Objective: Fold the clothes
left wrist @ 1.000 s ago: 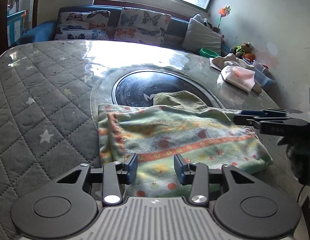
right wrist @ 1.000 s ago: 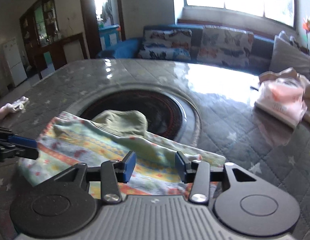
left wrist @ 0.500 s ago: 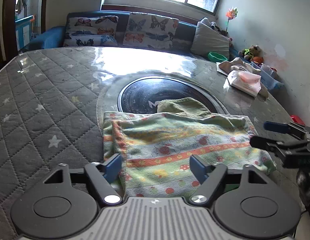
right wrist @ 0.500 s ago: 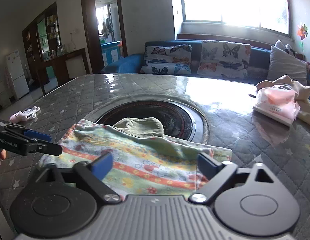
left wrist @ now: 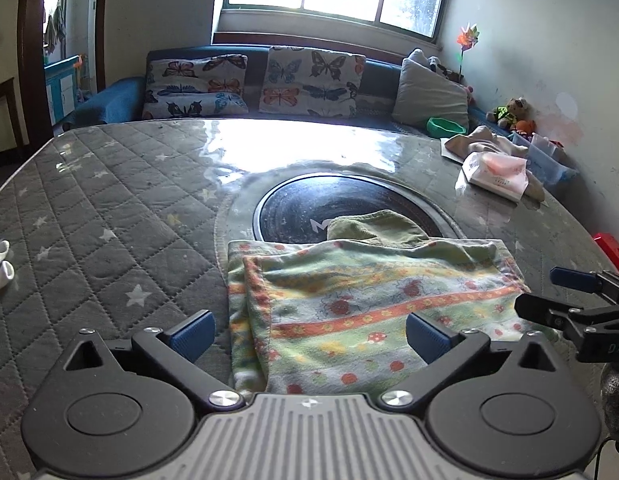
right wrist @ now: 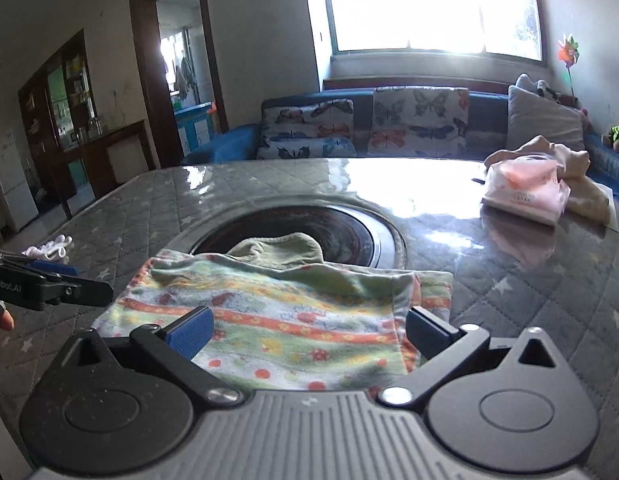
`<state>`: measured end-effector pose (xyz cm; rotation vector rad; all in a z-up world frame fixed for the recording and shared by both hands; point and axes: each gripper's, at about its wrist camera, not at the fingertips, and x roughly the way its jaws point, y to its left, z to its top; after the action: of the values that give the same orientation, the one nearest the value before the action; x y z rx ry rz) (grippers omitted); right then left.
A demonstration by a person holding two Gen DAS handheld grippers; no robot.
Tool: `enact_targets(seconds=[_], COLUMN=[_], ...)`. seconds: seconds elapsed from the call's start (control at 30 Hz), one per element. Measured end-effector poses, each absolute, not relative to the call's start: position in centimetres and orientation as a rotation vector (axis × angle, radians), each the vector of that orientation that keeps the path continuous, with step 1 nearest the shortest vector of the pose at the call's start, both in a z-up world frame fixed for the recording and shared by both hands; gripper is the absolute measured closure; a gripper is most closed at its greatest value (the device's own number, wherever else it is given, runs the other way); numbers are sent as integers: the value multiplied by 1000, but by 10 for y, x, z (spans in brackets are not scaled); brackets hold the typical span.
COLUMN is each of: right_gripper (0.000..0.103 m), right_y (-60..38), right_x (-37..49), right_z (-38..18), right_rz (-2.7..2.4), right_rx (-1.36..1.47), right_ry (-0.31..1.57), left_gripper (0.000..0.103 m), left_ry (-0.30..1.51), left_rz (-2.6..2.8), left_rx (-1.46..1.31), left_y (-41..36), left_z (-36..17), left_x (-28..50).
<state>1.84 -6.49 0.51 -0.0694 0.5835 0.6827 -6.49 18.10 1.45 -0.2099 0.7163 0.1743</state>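
While both claws stand over the near edge of the garment, a fold seems just finished and let go. To the left, the left claw is opening wide, its pads touching nothing; the printed garment lies flat on the tabletop just beyond and partly between its fingers, an olive cloth behind it. To the right, the right claw is opening too, holding nothing. Next, I think, each claw must take a fresh edge for another fold.
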Motion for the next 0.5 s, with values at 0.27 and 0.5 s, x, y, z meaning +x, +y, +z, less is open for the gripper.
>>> enact_targets(seconds=[0.27,0.5], right_gripper=[0,0], right_y=[-58,-44], right_x=[7,4], right_z=[12,12], right_rz=[774,796], right_rx=[-83,-104], right_ry=[545,593], left_gripper=[0,0], left_ry=[716,706], left_rz=[246,311], left_rx=[-208,-206], left_y=[190,202], left_z=[15,18], left_x=[-74,-82])
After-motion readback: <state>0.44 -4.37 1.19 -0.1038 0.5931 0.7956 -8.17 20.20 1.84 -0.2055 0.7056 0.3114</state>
